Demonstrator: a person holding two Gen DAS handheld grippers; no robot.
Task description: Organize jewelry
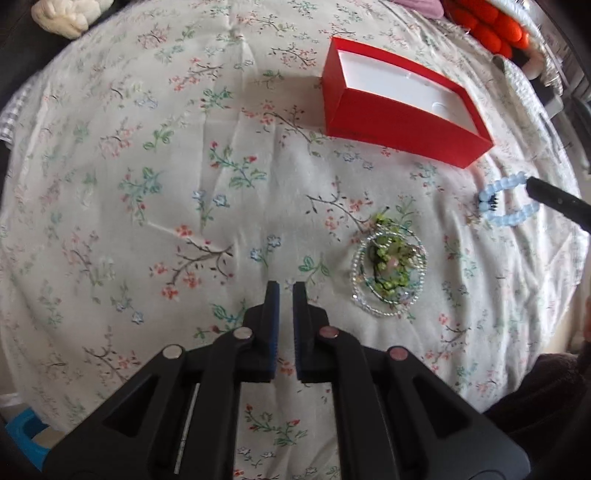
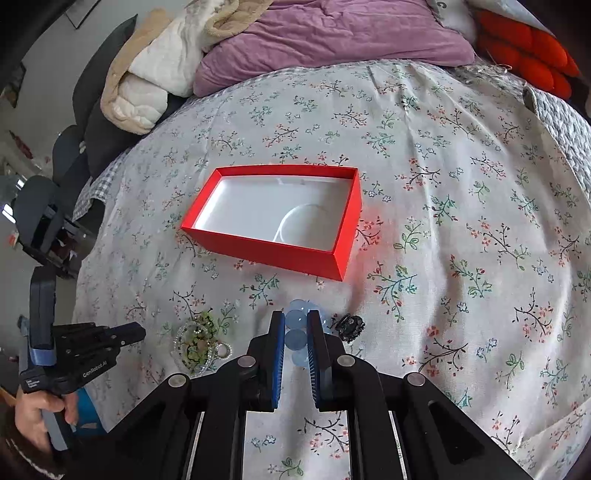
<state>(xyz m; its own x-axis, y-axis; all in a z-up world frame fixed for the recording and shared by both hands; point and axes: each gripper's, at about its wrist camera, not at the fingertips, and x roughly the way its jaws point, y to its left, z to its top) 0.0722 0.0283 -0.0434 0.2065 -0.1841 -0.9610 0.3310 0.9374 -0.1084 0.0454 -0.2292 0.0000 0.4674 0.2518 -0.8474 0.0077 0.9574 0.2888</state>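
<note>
Black left gripper (image 1: 287, 286) fills the bottom of the left wrist view — its blue-padded fingers (image 1: 274, 314) stand nearly together, a thin slit between them, nothing in it. It hovers over the white floral bedsheet (image 1: 147, 184). Just right of the fingertips lies a coiled clear-bead necklace with green and pink stones (image 1: 389, 273), flat on the sheet. Farther right, near the frame edge, sits a pale blue round-bead bracelet (image 1: 506, 201) with a dark clasp part, and the black tip of the right gripper (image 1: 554, 201) touches or overlaps it. Up and right is an open red cardboard box with a white lining (image 1: 402, 107), nothing inside, well apart from the necklace. A cream plush lump (image 1: 66, 14) sits top left, an orange cushion (image 1: 491, 26) top right.

Right wrist view: right gripper (image 2: 296, 332) low centre, its fingers (image 2: 277, 343) narrowed around the pale blue bracelet (image 2: 295, 325) — beads show between the pads and past the tips, so it pinches the bracelet. A small black beaded piece (image 2: 349, 326) lies just right of the fingertips on the sheet (image 2: 461, 184). The red box (image 2: 280, 218) stands beyond, open side up, apart from the gripper. The green-stone necklace (image 2: 197, 343) lies to the left, with the left gripper (image 2: 136, 334) beside it, held by a hand (image 2: 40, 406). A purple quilt (image 2: 332, 33) and a beige blanket (image 2: 155, 70) pile up at the far end.
</note>
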